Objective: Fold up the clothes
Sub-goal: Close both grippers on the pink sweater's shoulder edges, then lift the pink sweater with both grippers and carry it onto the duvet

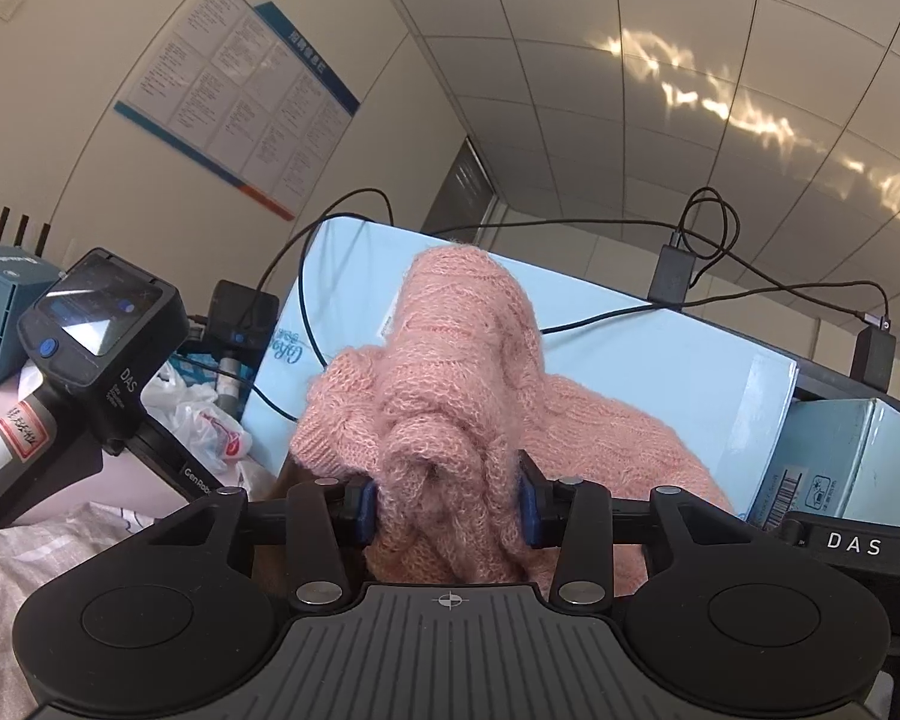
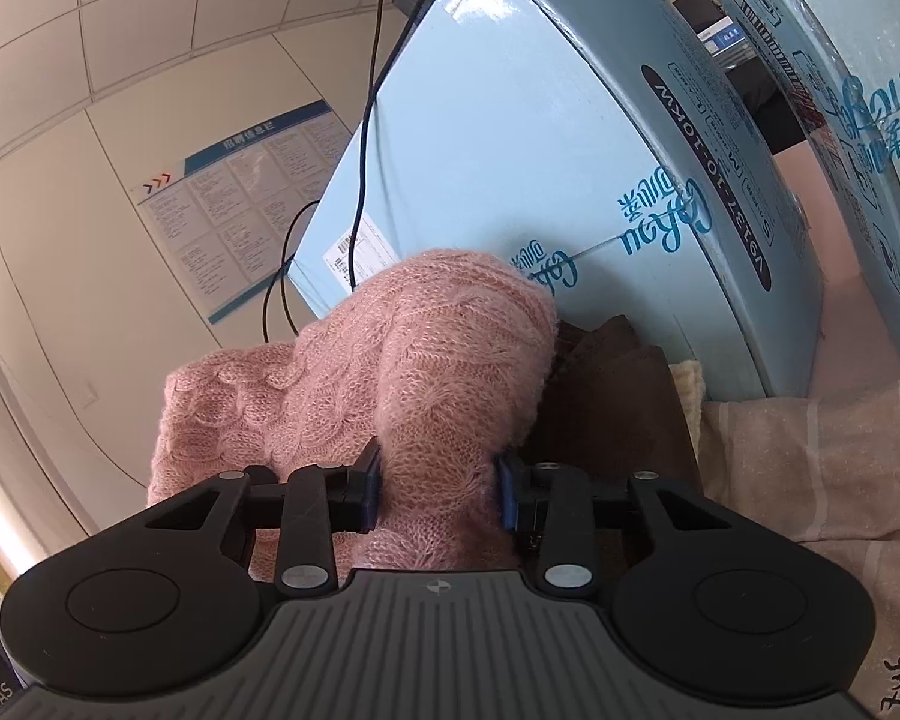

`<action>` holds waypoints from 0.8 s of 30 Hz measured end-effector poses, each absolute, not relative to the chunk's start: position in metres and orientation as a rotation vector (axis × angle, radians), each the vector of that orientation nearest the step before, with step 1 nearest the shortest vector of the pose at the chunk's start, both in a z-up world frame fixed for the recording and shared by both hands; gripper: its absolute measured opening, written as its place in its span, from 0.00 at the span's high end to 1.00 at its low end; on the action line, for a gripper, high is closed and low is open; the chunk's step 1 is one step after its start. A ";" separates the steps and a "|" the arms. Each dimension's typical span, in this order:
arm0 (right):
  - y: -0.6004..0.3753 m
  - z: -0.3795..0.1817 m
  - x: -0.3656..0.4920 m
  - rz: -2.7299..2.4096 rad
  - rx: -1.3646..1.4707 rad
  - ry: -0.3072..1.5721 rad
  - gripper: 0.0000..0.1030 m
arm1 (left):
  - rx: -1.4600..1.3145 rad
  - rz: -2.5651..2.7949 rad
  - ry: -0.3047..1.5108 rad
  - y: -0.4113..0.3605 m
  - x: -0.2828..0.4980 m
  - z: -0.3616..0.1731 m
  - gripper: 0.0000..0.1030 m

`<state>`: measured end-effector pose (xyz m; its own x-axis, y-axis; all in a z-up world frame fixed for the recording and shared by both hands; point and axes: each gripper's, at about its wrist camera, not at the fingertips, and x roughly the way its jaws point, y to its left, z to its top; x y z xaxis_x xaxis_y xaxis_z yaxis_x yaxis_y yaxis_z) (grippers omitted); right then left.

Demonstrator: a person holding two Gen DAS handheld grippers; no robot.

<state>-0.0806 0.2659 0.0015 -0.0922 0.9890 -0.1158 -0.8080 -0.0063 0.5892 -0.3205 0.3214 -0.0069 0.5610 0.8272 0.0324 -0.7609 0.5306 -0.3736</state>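
Note:
A pink cable-knit sweater (image 1: 462,372) is lifted up in front of both cameras. My left gripper (image 1: 447,507) is shut on a bunched fold of it, with knit squeezed between the blue pads (image 1: 363,510). In the right wrist view my right gripper (image 2: 438,492) is shut on another thick fold of the same sweater (image 2: 402,372), which rises in a hump ahead of the fingers. A dark brown garment (image 2: 618,396) lies just right of the sweater. The sweater's lower part is hidden behind the gripper bodies.
Large light blue cardboard boxes (image 1: 660,360) (image 2: 570,150) stand close behind, with black cables and chargers (image 1: 672,276) on top. Another handheld gripper device (image 1: 96,324) sits at left near a white plastic bag (image 1: 210,420). Striped beige cloth (image 2: 810,468) covers the surface at right.

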 end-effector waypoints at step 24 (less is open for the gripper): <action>0.174 0.052 -0.120 1.568 0.301 0.435 0.71 | -0.327 0.818 -0.258 0.258 -0.334 0.007 0.60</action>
